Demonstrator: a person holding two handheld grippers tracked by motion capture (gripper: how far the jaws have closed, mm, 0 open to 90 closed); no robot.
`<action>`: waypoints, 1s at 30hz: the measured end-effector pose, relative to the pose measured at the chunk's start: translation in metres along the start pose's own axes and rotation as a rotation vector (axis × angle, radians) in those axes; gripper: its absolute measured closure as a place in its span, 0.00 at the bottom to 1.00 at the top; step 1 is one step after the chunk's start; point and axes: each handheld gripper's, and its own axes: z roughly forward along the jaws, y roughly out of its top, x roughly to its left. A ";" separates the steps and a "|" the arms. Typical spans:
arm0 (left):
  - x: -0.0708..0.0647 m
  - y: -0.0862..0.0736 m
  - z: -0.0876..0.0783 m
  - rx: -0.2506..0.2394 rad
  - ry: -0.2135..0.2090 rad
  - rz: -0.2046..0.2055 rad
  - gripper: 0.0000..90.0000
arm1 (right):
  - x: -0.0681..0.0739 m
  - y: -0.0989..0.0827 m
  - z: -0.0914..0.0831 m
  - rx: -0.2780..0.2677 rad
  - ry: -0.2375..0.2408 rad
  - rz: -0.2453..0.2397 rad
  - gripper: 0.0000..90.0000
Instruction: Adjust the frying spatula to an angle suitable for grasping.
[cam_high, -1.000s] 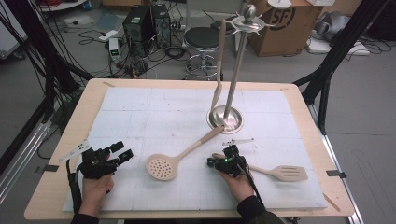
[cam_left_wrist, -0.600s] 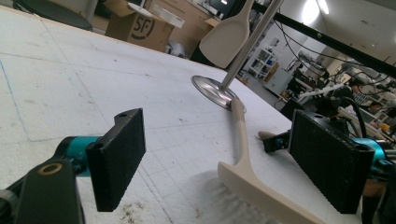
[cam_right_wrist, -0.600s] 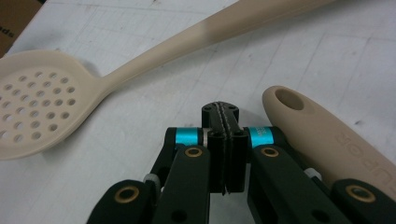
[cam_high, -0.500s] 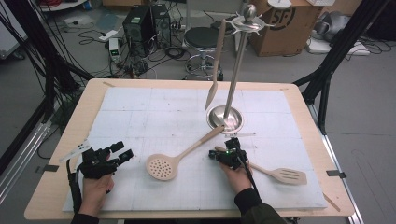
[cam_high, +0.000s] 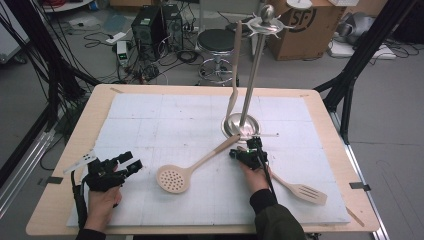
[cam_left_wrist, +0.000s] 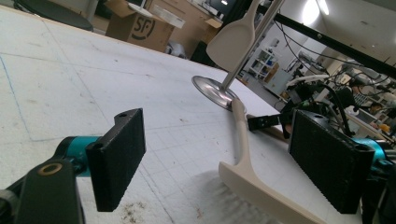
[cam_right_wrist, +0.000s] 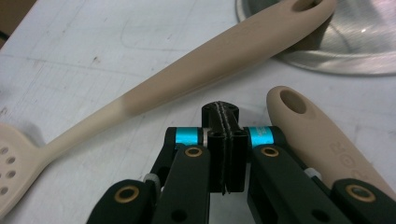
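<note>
On the white mat (cam_high: 165, 120) that covers the wooden table (cam_high: 345, 165), the right gripper (cam_high: 250, 150) sits near the middle, its two black jaws pressed flat together with nothing between them, as the right gripper view (cam_right_wrist: 223, 140) shows plainly. It lies between two beige utensils: the handle of the skimmer (cam_high: 187, 170) runs just to its left, its holed round head nearer the person and its handle tip resting on the steel base of the rack (cam_high: 241, 126), while the slotted turner (cam_high: 300, 187) stretches away to its right, its handle end just beside the jaws (cam_right_wrist: 322, 135). A third beige utensil, a spatula (cam_high: 234, 75), hangs from the top of the rack and reaches down close to the base. The left gripper (cam_high: 127, 165) rests at the near left of the mat, well apart from the utensils, its jaws wide apart and holding nothing; in the left gripper view (cam_left_wrist: 219, 172) the skimmer handle (cam_left_wrist: 240, 135) lies on the mat beyond the gap between them, untouched
</note>
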 end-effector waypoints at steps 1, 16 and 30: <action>0.000 0.000 0.000 -0.001 0.001 -0.001 0.22 | -0.001 0.001 0.000 -0.003 0.000 0.003 1.00; 0.001 0.000 -0.001 -0.003 0.000 -0.004 0.22 | -0.015 0.010 0.001 -0.047 -0.060 0.054 1.00; 0.000 -0.001 0.001 0.001 -0.001 0.000 0.22 | -0.019 -0.002 -0.024 -0.086 0.047 0.067 0.85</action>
